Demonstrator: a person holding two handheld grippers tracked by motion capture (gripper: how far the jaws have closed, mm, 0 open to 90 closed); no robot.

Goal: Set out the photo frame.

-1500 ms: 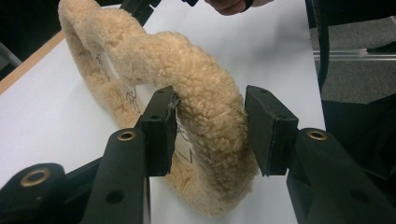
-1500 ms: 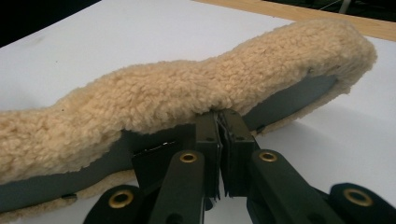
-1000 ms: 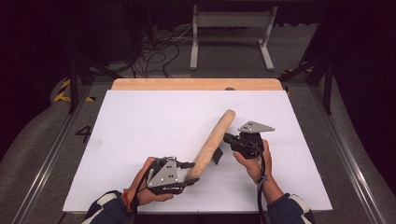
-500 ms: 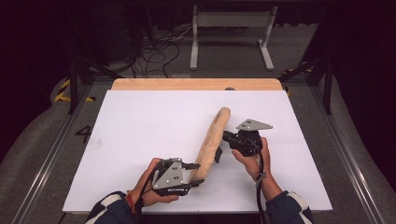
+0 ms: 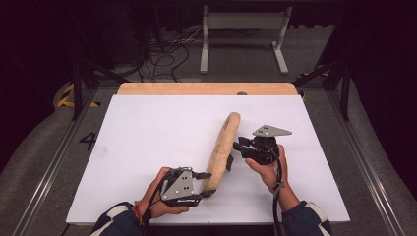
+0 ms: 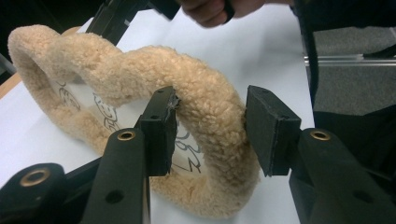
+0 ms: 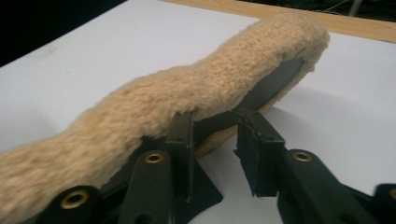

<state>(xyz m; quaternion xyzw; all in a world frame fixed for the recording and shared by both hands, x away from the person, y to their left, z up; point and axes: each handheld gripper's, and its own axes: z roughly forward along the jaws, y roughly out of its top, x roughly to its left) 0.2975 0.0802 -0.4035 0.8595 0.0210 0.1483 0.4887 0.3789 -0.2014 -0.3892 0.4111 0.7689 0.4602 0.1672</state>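
A long tan fleece slipper [image 5: 221,150] stands on its edge on the white table top [image 5: 147,142]. My left gripper [image 5: 206,184] is shut on its near end. In the left gripper view the two pads [image 6: 273,130] pinch the fleece rim [image 6: 205,93], one inside by the printed white lining and one outside. My right gripper [image 5: 233,153] is at the slipper's right side, around its middle. Its jaws have just been opening. In the right gripper view one finger [image 7: 182,140] lies under the fleece edge [image 7: 187,93] against the dark sole, and the other stands apart with a gap.
A wooden strip [image 5: 206,88] runs along the table's far edge. Metal rails [image 5: 364,162] flank the table on both sides. Cables [image 5: 162,54] and a stand [image 5: 241,24] sit on the floor beyond. The right hand [image 6: 210,9] shows at the top of the left gripper view.
The right gripper's jaws have opened off the slipper. The slipper's far end has swung slightly left, and it now bends instead of lying straight. Both hands stay in place.
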